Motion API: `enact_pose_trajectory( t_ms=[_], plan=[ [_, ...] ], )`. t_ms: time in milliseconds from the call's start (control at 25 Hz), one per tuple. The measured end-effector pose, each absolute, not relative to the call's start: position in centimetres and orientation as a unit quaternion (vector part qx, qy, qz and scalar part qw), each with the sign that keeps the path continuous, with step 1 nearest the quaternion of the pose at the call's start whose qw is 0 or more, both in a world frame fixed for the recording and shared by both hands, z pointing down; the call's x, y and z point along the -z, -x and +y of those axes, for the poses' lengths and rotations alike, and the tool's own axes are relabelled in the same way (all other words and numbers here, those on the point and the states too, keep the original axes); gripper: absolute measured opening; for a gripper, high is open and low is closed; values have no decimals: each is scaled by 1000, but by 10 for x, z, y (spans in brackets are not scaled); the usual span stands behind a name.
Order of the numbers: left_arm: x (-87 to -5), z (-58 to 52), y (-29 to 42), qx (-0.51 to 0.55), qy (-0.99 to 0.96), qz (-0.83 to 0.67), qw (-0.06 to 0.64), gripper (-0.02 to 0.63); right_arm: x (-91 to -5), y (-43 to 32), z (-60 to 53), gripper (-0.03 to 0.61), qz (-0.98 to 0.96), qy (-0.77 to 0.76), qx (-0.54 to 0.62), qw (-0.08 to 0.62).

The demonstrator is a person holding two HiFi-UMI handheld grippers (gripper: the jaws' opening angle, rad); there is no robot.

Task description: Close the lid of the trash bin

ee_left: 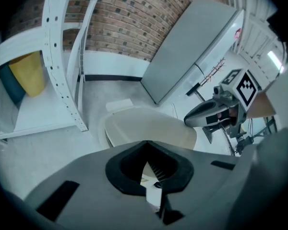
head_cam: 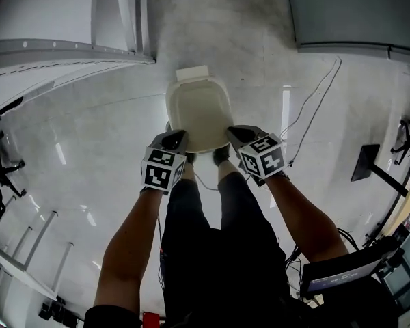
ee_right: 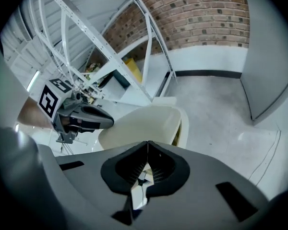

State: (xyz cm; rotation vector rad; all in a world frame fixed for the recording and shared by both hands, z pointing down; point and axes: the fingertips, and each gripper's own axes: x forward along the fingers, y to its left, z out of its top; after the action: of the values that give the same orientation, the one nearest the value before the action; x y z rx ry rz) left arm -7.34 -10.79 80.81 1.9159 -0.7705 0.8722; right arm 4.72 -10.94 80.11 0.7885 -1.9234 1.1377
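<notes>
The trash bin stands on the floor ahead of my feet, its cream lid (head_cam: 199, 115) tilted slightly up, with a narrow gap under its edge in the right gripper view. My left gripper (head_cam: 176, 141) is at the lid's near left rim, jaws shut on nothing. My right gripper (head_cam: 238, 135) is at the near right rim, also shut and empty. In the left gripper view the lid (ee_left: 149, 128) lies just beyond my left gripper (ee_left: 146, 143), with the right gripper (ee_left: 206, 114) above its right side. The right gripper view shows the lid (ee_right: 144, 121) past my right gripper (ee_right: 148, 143), and the left gripper (ee_right: 93, 116) opposite.
A white metal rack (head_cam: 55, 50) stands to the left, a grey cabinet (head_cam: 355, 12) to the back right, and a brick wall (ee_left: 129, 18) behind. A cable (head_cam: 314, 108) runs over the floor right of the bin. A screen (head_cam: 342, 272) sits near right.
</notes>
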Motion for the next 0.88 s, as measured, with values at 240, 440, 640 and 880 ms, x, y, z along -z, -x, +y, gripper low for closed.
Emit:
enact_pose_trajectory(
  t_ms=[240, 440, 640, 880],
  plan=[
    [-865, -77, 69, -377, -759, -298, 440, -5, -858, -48, -69, 9, -737, -285, -463, 402],
    [-889, -70, 68, -386, -749, -301, 447, -5, -890, -52, -59, 9, -736, -279, -458, 415],
    [-897, -70, 67, -385, -755, -298, 440, -5, -901, -53, -62, 9, -736, -285, -456, 412],
    [-898, -69, 67, -377, -754, -305, 442, -5, -904, -54, -61, 9, -732, -295, -454, 414]
  ],
)
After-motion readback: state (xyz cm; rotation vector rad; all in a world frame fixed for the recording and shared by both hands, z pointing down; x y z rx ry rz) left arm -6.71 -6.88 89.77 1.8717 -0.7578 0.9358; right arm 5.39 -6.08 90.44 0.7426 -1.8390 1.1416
